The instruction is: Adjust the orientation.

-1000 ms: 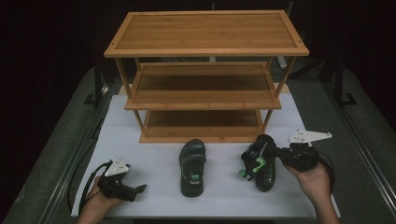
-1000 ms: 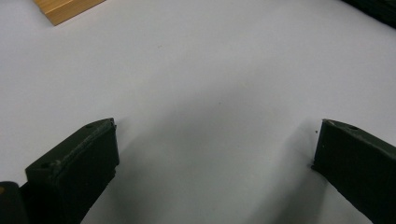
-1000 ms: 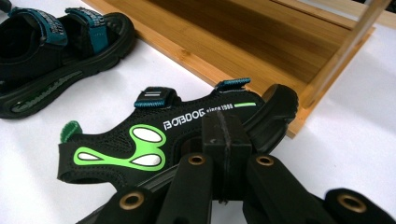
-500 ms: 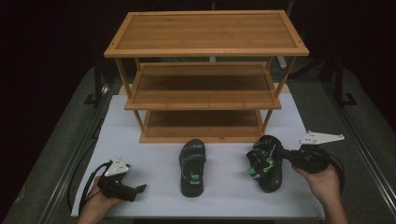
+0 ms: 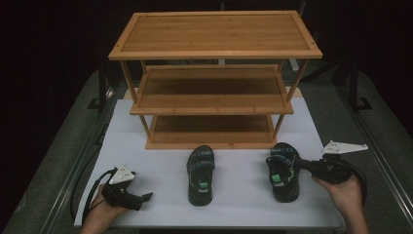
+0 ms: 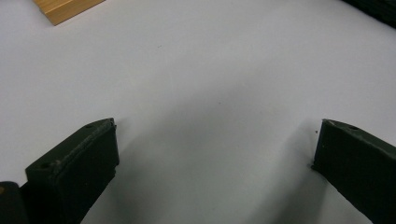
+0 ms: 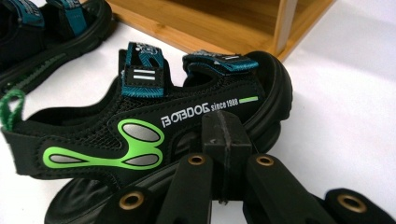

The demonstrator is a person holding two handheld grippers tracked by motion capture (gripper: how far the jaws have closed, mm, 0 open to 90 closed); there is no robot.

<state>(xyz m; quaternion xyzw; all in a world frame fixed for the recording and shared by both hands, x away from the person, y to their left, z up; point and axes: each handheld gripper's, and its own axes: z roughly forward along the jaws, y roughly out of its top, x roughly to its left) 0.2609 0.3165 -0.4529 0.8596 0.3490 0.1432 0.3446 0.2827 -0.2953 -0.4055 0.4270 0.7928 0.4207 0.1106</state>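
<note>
Starting at your left, your left hand [image 5: 100, 207] rests at the near-left corner of the white table [image 5: 156, 170], holding the left gripper [image 5: 141, 199] low and level, jaws aimed right toward the middle. In the left gripper view its black pads [image 6: 77, 163] stand spread wide apart over bare white surface, gripping nothing. Next comes the left sandal [image 5: 200, 174], flat on its sole, toe toward the bamboo shoe rack [image 5: 214, 83], well apart from both grippers. Further right lies the right sandal [image 5: 284, 170], also toe toward the rack, just in front of its bottom shelf. Its side reads "BOBDOG since 1988" [image 7: 201, 113] in white, above green oval marks. Your right gripper [image 5: 302, 167] reaches in from the right, pinched together on that sandal's outer edge, with your right hand [image 5: 343, 192] angled inward behind it.
</note>
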